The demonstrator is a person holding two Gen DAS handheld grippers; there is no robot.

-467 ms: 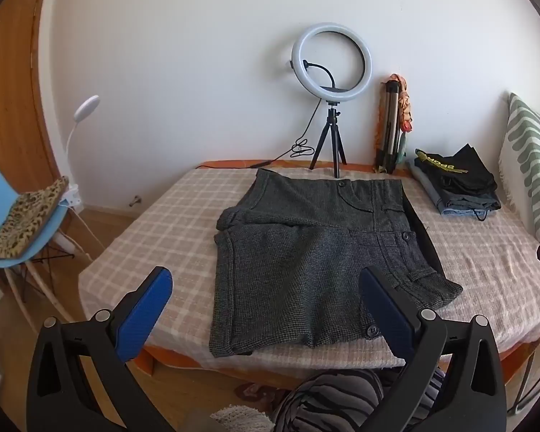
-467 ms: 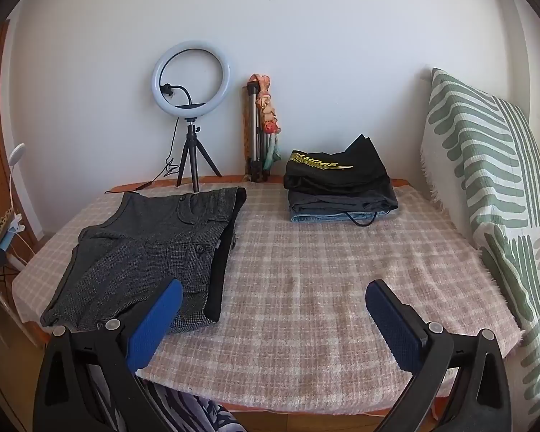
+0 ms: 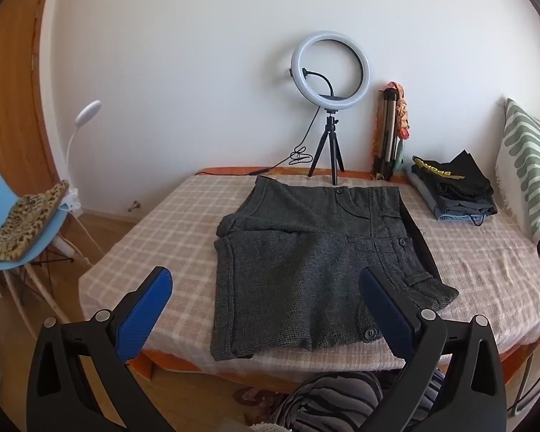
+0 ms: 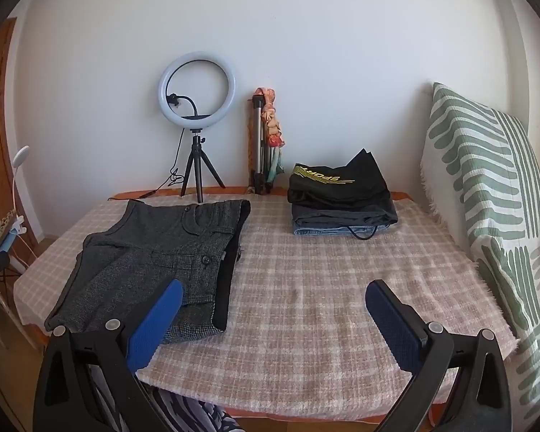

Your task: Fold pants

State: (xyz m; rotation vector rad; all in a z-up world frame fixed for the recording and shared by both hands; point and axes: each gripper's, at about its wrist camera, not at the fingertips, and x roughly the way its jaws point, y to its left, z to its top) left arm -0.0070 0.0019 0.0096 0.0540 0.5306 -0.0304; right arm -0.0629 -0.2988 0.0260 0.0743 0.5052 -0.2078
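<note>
Grey tweed pants (image 3: 316, 270) lay flat on the left half of the checked bed cover (image 4: 334, 288), unshifted from a moment earlier, so the fold had likely not begun. One left gripper (image 3: 266, 309) and one right gripper (image 4: 273, 313) hovered at the near edge, fingers spread and empty, with one stack of folded clothes (image 4: 342, 201) far right.

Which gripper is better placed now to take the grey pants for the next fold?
Left, probably. The left gripper is open and faces the grey pants directly; the right gripper, also open, faces mostly bare blanket, pants off to its left.
</note>
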